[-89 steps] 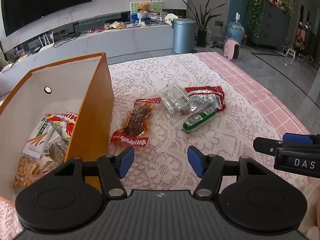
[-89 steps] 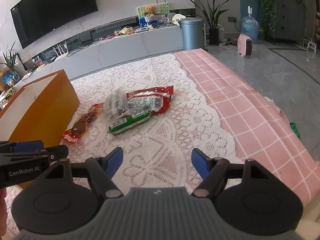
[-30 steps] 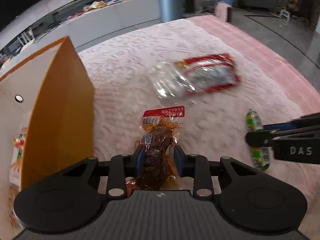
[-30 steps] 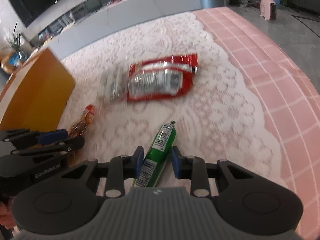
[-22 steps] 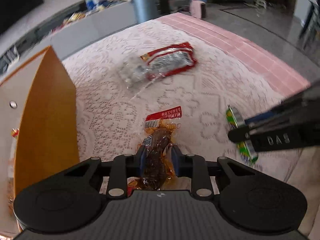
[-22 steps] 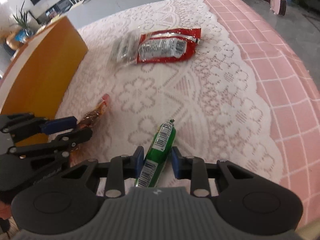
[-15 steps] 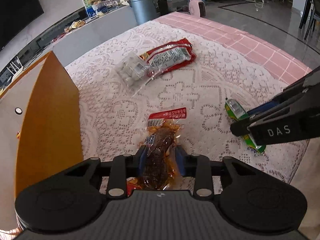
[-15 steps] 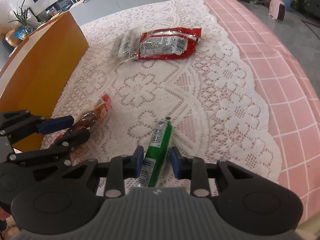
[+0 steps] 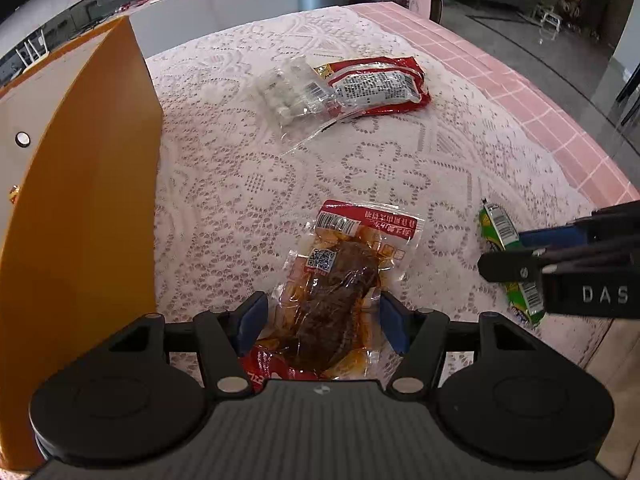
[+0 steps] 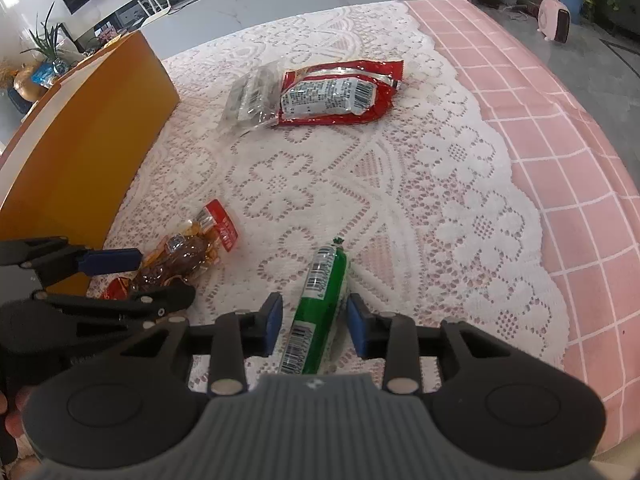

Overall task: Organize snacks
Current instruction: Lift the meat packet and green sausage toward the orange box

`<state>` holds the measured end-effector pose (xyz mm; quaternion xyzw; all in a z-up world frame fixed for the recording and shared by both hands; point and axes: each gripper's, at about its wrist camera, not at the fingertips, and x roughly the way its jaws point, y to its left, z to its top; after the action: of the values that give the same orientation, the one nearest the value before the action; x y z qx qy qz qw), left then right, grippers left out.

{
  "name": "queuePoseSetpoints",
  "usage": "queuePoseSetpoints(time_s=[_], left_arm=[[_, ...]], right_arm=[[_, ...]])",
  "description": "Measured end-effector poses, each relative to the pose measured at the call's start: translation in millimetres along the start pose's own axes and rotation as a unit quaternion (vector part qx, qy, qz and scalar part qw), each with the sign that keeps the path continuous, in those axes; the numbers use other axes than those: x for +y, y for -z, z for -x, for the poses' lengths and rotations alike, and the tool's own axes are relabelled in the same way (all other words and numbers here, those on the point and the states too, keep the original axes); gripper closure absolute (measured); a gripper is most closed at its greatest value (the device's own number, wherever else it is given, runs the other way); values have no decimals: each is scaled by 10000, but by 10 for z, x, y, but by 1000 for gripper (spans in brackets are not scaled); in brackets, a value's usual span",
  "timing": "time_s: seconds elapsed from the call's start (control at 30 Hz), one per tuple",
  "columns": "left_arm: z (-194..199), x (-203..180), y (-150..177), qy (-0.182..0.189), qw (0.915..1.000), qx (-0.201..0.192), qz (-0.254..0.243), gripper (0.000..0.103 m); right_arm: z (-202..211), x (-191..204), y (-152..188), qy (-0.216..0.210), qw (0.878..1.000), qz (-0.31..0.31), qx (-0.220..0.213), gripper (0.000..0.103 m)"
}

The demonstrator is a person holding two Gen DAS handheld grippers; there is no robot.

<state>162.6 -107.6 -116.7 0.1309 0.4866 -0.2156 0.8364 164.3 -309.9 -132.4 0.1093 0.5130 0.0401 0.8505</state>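
Left gripper (image 9: 322,320): jaws just opened, clear packet of brown braised meat (image 9: 336,292) lying loose between them. Right gripper (image 10: 314,326): jaws just parted, green plastic-wrapped sausage stick (image 10: 318,308) between, untouched.

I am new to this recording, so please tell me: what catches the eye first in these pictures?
First, the two snacks between the open grippers: a brown meat pack in the left gripper and a green sausage in the right gripper, both on the lace cloth. Both have just been let go. Then the orange box at the left, and a red pack beside a clear pack farther back.
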Motion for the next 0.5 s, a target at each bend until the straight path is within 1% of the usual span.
queuePoseSetpoints(time_s=[0.07, 0.1, 0.2, 0.37, 0.4, 0.43, 0.47, 0.5], left_arm=[[2, -33, 7, -31, 10000, -57, -28, 30], [1, -55, 9, -28, 10000, -78, -44, 30], [-1, -88, 13, 0, 9999, -115, -13, 34], [-2, -109, 18, -12, 9999, -113, 1, 36], [-2, -108, 19, -8, 9999, -117, -11, 37], [0, -112, 23, -11, 9999, -125, -20, 37], [-1, -114, 23, -11, 9999, -130, -24, 37], [-2, -107, 25, 1, 9999, -130, -11, 38]], right_arm=[[-5, 19, -3, -24, 10000, 54, 3, 60], [-7, 29, -6, -45, 10000, 84, 7, 60], [-19, 74, -12, 12, 9998, 213, 11, 59], [-21, 115, -2, 106, 9992, 383, 23, 60], [-20, 121, -2, 122, 9991, 399, 24, 61], [-20, 124, 0, 163, 9990, 413, 21, 66], [-18, 134, 3, 249, 9987, 436, 11, 74], [-17, 142, 8, 355, 9983, 453, -4, 76]])
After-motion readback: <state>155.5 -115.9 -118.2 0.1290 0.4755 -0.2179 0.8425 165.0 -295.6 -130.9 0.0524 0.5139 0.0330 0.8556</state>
